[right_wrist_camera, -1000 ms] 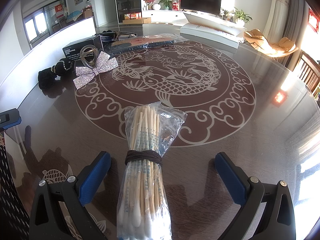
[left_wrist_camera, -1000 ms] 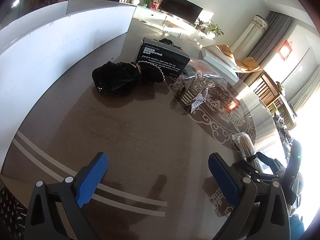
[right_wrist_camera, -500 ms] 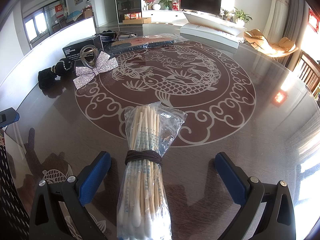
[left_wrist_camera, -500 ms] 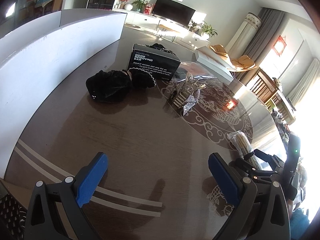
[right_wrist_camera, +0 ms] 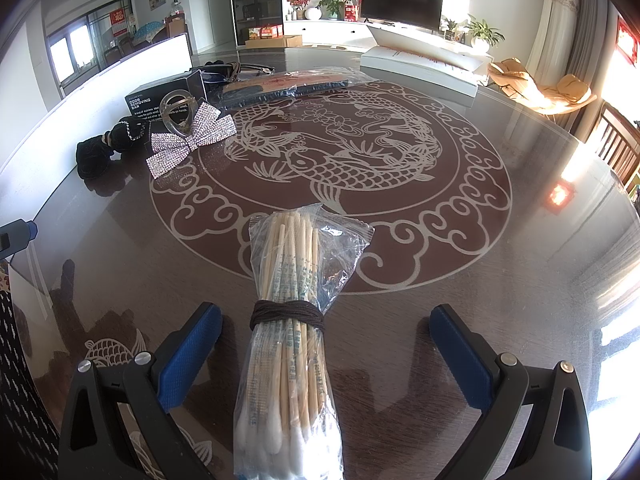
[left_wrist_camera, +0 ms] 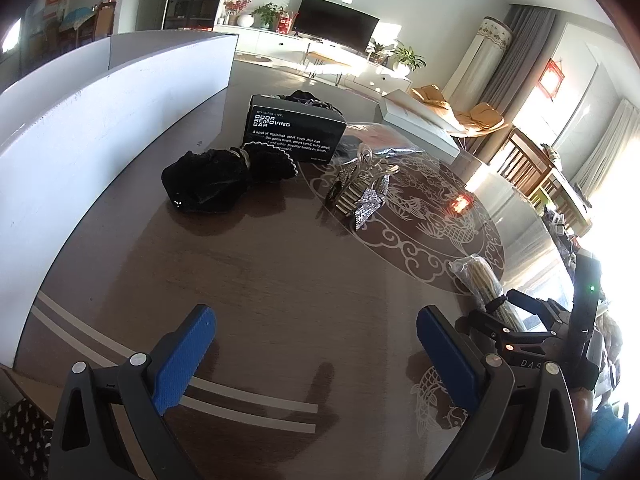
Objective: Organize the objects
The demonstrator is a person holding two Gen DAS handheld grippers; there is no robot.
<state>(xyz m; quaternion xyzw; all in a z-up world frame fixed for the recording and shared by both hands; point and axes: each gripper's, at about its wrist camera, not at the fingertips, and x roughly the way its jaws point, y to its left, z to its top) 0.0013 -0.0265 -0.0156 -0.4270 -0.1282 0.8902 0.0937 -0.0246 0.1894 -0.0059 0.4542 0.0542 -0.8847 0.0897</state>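
Observation:
A clear bag of cotton swabs, tied with a brown band, lies on the table between the wide-apart fingers of my right gripper, which is open around it. The same bag shows at the right of the left wrist view, in front of the right gripper. My left gripper is open over bare table with nothing between its fingers. Farther off lie a black velvet scrunchie, a rhinestone bow hair clip and a black box marked odor removing bar.
A white panel walls the table's left side. A flat plastic-wrapped packet and a long white box lie at the far end. The glass-topped table carries a fish pattern. Chairs stand off to the right.
The left gripper's view has swung slightly, so the scrunchie, bow clip and box sit a little lower and more central. The right gripper and the swab bag have not moved.

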